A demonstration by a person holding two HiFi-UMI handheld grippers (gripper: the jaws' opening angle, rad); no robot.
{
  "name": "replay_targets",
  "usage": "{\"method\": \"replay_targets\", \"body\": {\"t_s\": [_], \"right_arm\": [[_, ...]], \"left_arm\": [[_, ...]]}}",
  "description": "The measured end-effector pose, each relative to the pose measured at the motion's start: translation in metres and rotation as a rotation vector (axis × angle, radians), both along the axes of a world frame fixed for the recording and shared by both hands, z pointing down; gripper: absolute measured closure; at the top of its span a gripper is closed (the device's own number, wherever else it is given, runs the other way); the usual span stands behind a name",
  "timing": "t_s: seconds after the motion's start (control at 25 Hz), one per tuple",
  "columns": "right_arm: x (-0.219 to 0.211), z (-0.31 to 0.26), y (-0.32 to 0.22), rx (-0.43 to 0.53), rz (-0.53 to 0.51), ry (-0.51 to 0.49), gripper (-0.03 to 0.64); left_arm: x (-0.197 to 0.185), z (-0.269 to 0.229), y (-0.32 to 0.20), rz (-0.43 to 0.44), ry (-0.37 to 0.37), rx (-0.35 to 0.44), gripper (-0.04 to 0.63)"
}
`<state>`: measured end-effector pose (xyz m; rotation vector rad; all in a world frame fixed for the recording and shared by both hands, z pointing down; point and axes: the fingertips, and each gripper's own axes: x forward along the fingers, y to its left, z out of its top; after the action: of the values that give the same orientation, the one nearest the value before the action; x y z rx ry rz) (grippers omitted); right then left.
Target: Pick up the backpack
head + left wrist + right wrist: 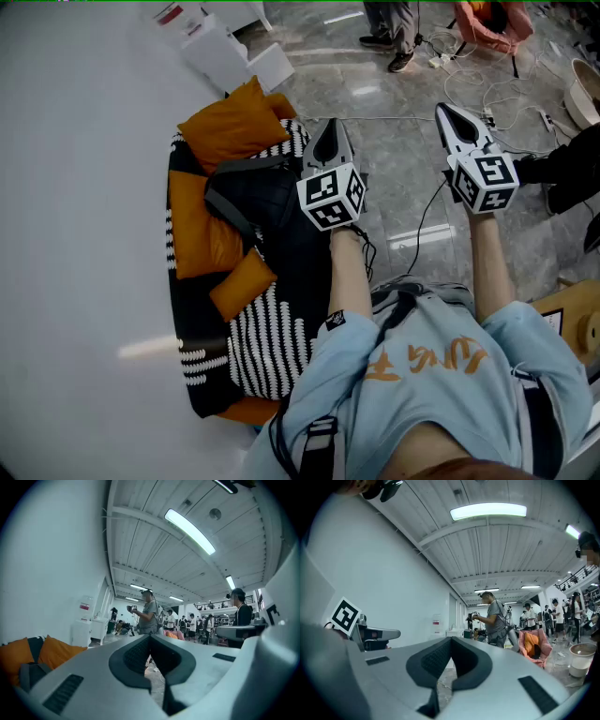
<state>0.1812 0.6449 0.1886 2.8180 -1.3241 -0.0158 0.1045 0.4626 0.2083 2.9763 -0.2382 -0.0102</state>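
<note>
Shows a black fabric backpack with grey straps [270, 202] on a black sofa with white striped panels [272, 347]. Sets it among square orange cushions [230, 127], hard against the white wall.

Places it below and to the left of the left gripper [330, 127] in the head view, close by, with the dark body reaching under that tool. Gives no means of telling contact from clearance there. Runs, as judged, lengthwise along the sofa, roughly parallel to the line in which both tools point.

Shows the left gripper held level, jaws pressed together with nothing between them, aimed across the room past the bag and not down at it. Shows the right gripper [448, 112] likewise level, jaws pressed together and bare, out over the grey stone floor [394, 183] and well apart from the sofa.

Makes the left hand the nearer one. Calls, in all likelihood, for a downward tilt and a leftward shift toward the grey straps, with the jaws spread first.
</note>
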Motion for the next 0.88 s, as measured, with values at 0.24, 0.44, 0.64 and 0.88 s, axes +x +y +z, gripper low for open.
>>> {"method": "replay_targets", "body": {"t_s": [0.24, 0.44, 0.64, 0.88], "right_arm": [[0.010, -0.003, 0.007, 0.027, -0.007, -0.017, 0.589], [0.014, 0.003, 0.017, 0.051, -0.033, -0.052, 0.588], [0.017, 0.018, 0.029, 0.060, -0.037, -0.071, 0.588], [0.030, 0.028, 0.031, 0.047, -0.047, -0.092, 0.588]], "left_arm": [[0.014, -0.004, 0.014, 0.016, -0.001, 0.007, 0.572], [0.021, 0.002, 0.024, 0.014, -0.010, -0.009, 0.572], [0.026, 0.008, 0.037, 0.022, -0.013, 0.001, 0.572], [0.039, 0.013, 0.044, 0.032, -0.013, -0.004, 0.572]]}}
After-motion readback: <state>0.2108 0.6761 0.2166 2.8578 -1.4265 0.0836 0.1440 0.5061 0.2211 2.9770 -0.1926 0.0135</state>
